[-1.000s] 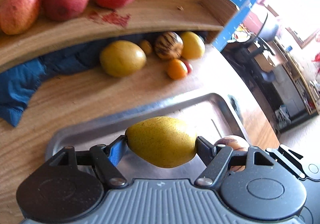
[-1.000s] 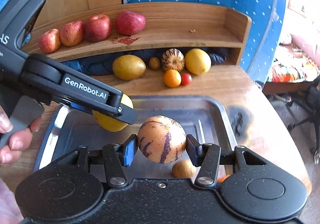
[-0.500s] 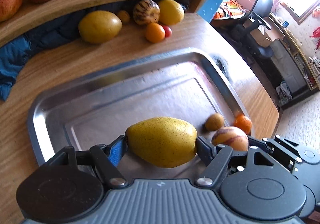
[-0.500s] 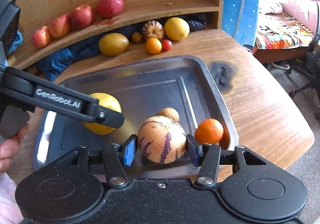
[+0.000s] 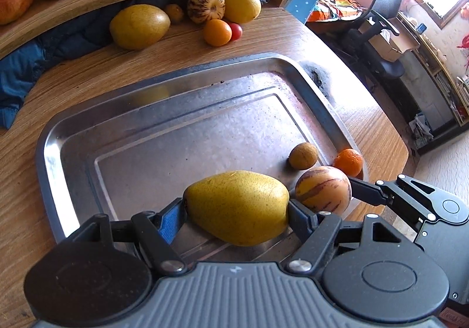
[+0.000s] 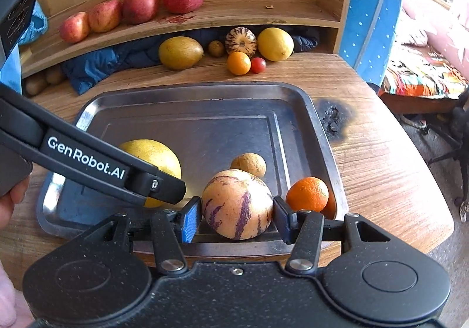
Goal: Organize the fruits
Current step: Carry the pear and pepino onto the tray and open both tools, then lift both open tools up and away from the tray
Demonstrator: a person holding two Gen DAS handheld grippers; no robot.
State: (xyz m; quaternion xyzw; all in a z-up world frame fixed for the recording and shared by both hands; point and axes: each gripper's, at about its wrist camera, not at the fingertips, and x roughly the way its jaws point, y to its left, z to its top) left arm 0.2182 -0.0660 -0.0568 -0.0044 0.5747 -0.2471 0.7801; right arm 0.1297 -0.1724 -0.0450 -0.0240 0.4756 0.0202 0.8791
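Note:
My left gripper [image 5: 237, 212] is shut on a yellow speckled pear [image 5: 238, 206], held low over the near part of the steel tray [image 5: 70, 128]. Beside it, my right gripper [image 6: 236, 215] is shut on a cream melon with purple stripes [image 6: 236, 208], also low over the tray's [image 6: 205, 90] near edge. In the right wrist view the pear [image 6: 158, 158] is partly hidden behind the left gripper's finger. A small brown fruit [image 6: 248, 164] and an orange mandarin [image 6: 307, 194] lie in the tray's near right corner.
At the back of the wooden table lie a yellow pear [image 6: 180, 52], a small brown fruit [image 6: 216, 48], a striped melon [image 6: 241, 41], a lemon [image 6: 275, 44], an orange [image 6: 239, 63] and a tomato [image 6: 258, 65]. Red apples [image 6: 140, 6] line the shelf. A blue cloth [image 6: 111, 64] lies underneath. A hand [image 6: 7, 205] is at left.
Both grippers have drawn back toward the tray's near edge and come lower, still holding their fruit. The small brown fruit and the mandarin in the tray have come into view.

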